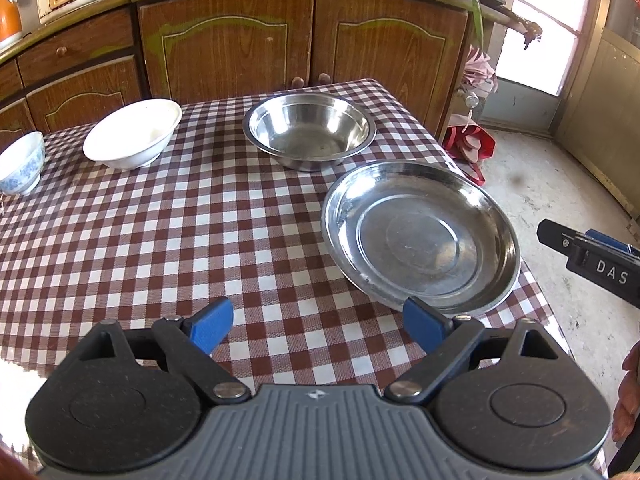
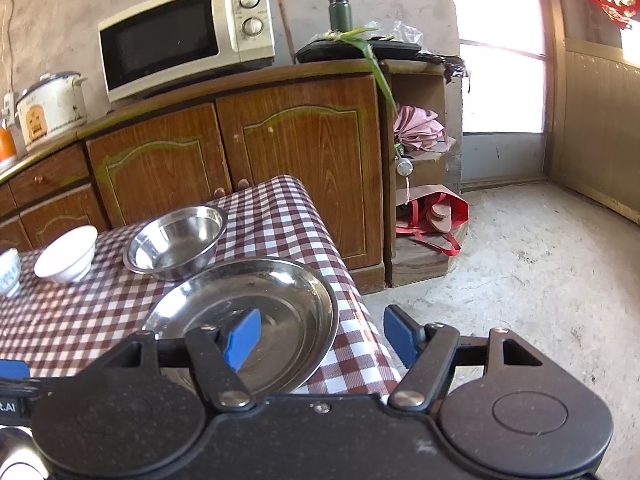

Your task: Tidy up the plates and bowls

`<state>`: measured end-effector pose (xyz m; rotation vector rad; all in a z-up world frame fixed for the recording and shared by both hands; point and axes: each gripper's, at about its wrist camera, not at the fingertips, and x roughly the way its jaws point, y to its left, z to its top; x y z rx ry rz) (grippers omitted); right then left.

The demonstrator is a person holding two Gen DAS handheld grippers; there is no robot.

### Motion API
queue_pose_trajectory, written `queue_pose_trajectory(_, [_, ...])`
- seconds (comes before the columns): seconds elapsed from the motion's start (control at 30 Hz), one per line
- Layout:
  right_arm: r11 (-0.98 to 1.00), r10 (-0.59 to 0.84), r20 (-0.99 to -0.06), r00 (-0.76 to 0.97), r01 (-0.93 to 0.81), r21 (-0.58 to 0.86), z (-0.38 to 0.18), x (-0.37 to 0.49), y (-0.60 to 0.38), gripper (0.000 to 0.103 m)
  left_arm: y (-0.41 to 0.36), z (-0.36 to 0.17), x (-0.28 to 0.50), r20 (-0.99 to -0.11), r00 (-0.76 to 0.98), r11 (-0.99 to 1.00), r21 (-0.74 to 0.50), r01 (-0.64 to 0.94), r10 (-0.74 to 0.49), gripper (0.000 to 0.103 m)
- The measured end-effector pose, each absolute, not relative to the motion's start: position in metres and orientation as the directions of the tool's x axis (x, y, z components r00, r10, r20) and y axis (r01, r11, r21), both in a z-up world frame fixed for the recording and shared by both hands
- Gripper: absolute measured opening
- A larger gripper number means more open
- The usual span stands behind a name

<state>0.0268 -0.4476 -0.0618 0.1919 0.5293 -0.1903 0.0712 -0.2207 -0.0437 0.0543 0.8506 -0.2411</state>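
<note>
Left wrist: left gripper [image 1: 318, 326] wide, empty, by steel plate [image 1: 420, 236]; right gripper [image 2: 320, 338] wide, straddling plate rim w/o contact.

The tablecloth [image 1: 160, 240] has red-brown and white squares. The plate [image 1: 420, 236] and the big bowl [image 1: 310, 130] are shiny silver. One bowl [image 1: 132, 134] is plain white. At the left edge, a small bowl [image 1: 20, 164] is white with blue flowers. The cupboard doors [image 1: 228, 40] are brown wood. The gripper pads [image 1: 212, 326] are blue.
</note>
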Motion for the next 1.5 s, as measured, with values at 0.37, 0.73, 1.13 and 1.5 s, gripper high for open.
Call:
queue_pose_trajectory(0.37, [0.985, -0.111, -0.552, 0.826, 0.164, 0.048, -0.074, 0.061, -0.452, 0.081, -0.230, -0.054, 0.091, -0.763, 0.623, 0.976, -0.046, 0.211, -0.171, 0.095])
queue_pose_trajectory(0.73, [0.985, -0.118, -0.569, 0.814, 0.170, 0.038, -0.082, 0.078, -0.468, 0.081, -0.237, -0.064, 0.107, -0.768, 0.621, 0.980, -0.039, 0.195, -0.154, 0.095])
queue_pose_trajectory(1.13, [0.974, -0.131, -0.575, 0.807, 0.212, 0.076, -0.088, 0.088, -0.481, 0.081, -0.243, -0.077, 0.127, -0.782, 0.608, 0.983, -0.035, 0.178, -0.138, 0.095])
queue_pose_trajectory(1.5, [0.974, -0.133, -0.587, 0.798, 0.214, 0.070, -0.092, 0.094, -0.483, 0.081, -0.250, -0.083, 0.138, -0.781, 0.612, 0.983, -0.007, 0.185, -0.121, 0.095])
